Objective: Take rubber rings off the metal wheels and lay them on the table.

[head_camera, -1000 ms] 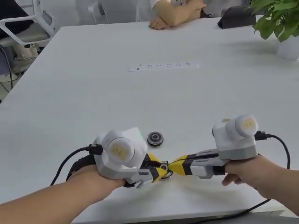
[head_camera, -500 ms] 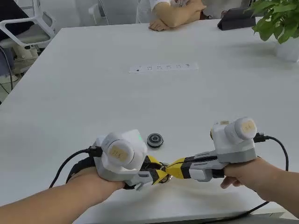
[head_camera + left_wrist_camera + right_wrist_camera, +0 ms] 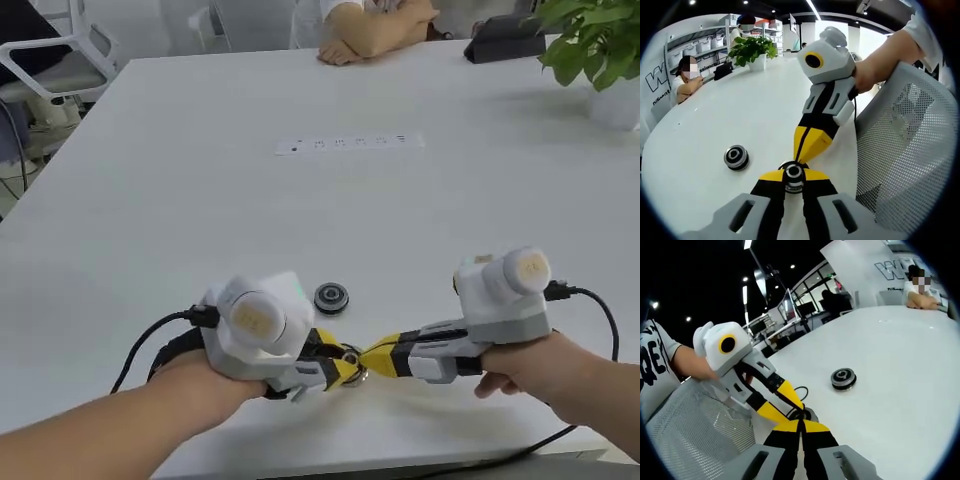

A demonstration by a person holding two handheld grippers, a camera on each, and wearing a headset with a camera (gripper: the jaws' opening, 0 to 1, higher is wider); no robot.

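A small metal wheel (image 3: 793, 172) with a black rubber ring sits clamped between the yellow tips of my left gripper (image 3: 793, 177), just above the white table. My right gripper (image 3: 803, 151) comes in from the opposite side, its tips pinched together on the ring at the wheel's rim. In the head view the two meet near the table's front edge: left gripper (image 3: 340, 369), wheel (image 3: 355, 371), right gripper (image 3: 368, 360). The right gripper view has its own shut tips (image 3: 800, 424) against the wheel (image 3: 810, 415). A second ringed wheel (image 3: 331, 297) lies flat on the table behind them.
A white power strip (image 3: 350, 142) lies mid-table. A person's folded arms (image 3: 375, 25) rest on the far edge, beside a dark pouch (image 3: 510, 38) and a potted plant (image 3: 592, 40). A mesh chair (image 3: 910, 150) stands close behind the grippers. Cables trail from both grippers.
Both grippers stay joined at the held wheel, which has barely moved. The second wheel lies where it was.
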